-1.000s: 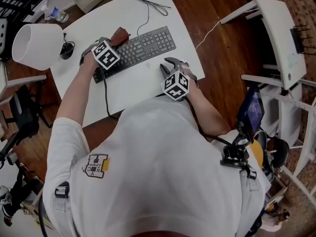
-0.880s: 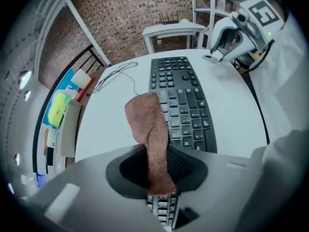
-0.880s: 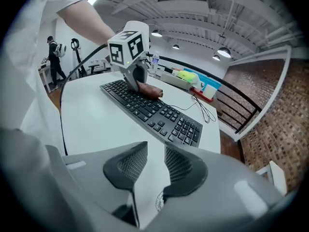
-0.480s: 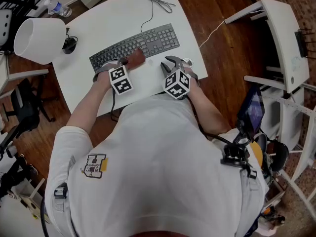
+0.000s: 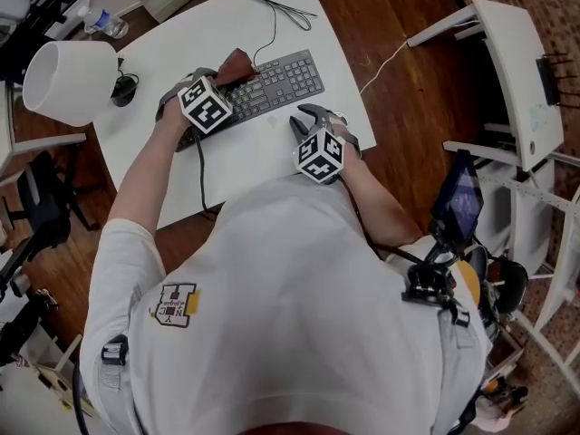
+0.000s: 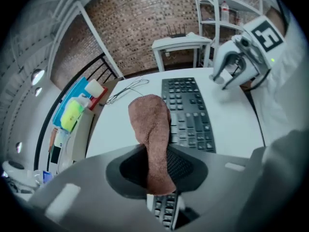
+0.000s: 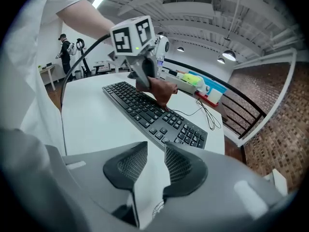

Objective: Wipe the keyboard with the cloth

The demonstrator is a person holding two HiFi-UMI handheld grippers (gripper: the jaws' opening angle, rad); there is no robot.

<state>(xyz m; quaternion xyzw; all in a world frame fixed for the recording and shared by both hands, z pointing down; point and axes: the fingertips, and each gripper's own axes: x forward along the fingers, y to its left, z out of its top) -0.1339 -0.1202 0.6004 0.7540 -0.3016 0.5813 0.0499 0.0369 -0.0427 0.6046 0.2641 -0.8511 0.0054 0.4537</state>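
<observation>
Left gripper (image 6: 157, 167): jaws clenched on a brown cloth (image 6: 151, 127), which is pinched between the mesh pads. The free end of the cloth sticks forward and rests on the keyboard (image 5: 272, 82), at its left-middle keys by the far edge.

Right gripper (image 7: 155, 167): jaws stand a narrow gap apart with nothing between them. It sits over bare table just beside the keyboard's near right corner.

Surface: white table (image 5: 258, 157) with rounded corners. The keyboard lies aslant on it, and its thin black cable (image 5: 275, 12) loops toward the far edge. A white lamp shade (image 5: 65, 82) is at the left end.

Room: dark wooden floor (image 5: 408, 98), brick wall (image 6: 145, 28), black railing (image 6: 104, 69).

Pose: the left arm is stretched forward with the forearm bare and the gripper pitched steeply down. The right arm is bent close to the torso, its gripper tilted down.
</observation>
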